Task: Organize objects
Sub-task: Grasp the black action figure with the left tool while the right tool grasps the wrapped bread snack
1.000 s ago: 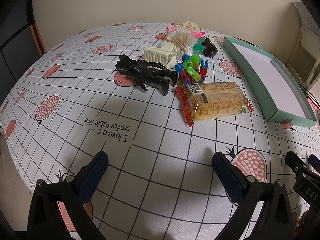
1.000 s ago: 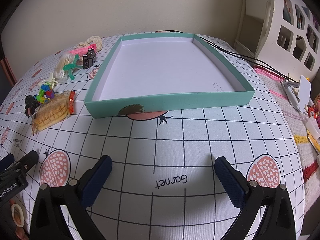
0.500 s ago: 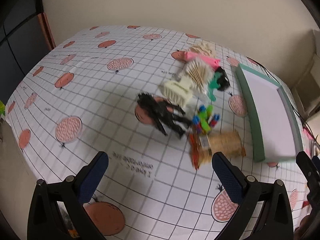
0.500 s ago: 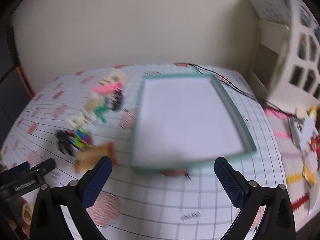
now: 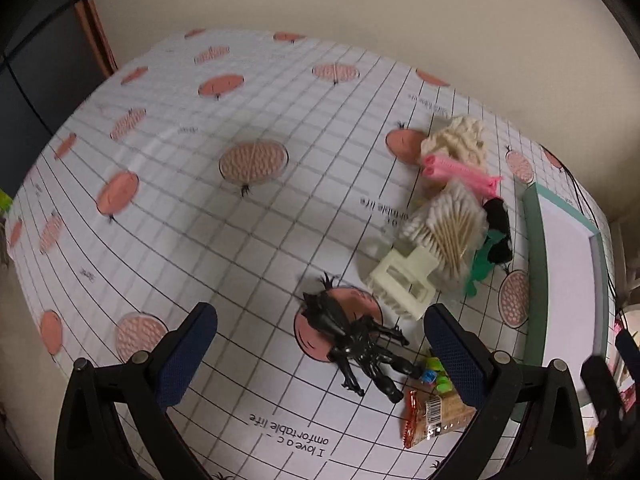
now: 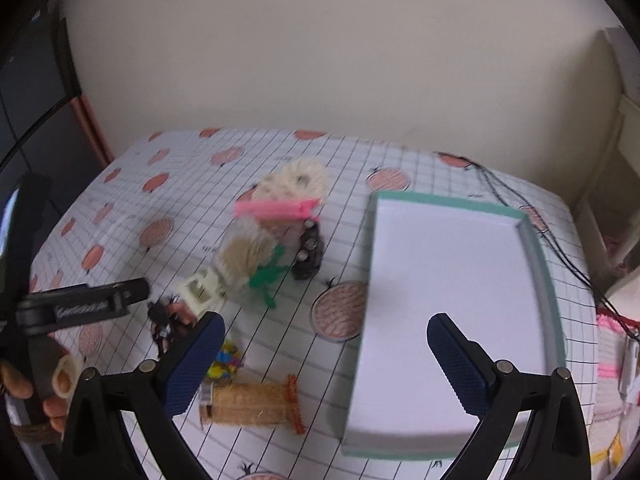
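A pile of small objects lies on the checked cloth: a black figure (image 5: 356, 346), a cream hair claw (image 5: 402, 282), a bag of cotton swabs (image 5: 444, 230), a pink clip (image 5: 456, 169), a cream knitted piece (image 5: 460, 140), a cracker packet (image 5: 438, 414). My left gripper (image 5: 320, 354) hangs open above the black figure. My right gripper (image 6: 324, 364) is open too, raised over the near left edge of the empty teal tray (image 6: 536, 248). The cracker packet (image 6: 250, 404) and pink clip (image 6: 276, 209) lie left of the tray.
The teal tray (image 5: 534, 264) runs along the right side in the left wrist view. A green plastic piece (image 6: 268, 274) and a black item (image 6: 308, 254) lie between pile and tray. Cables (image 6: 520, 200) trail behind the tray. A hand (image 6: 24, 384) holds the left gripper.
Both grippers have risen well above the table and tilted down. The left view has shifted so the black figure now sits between its fingers. The objects have not moved.
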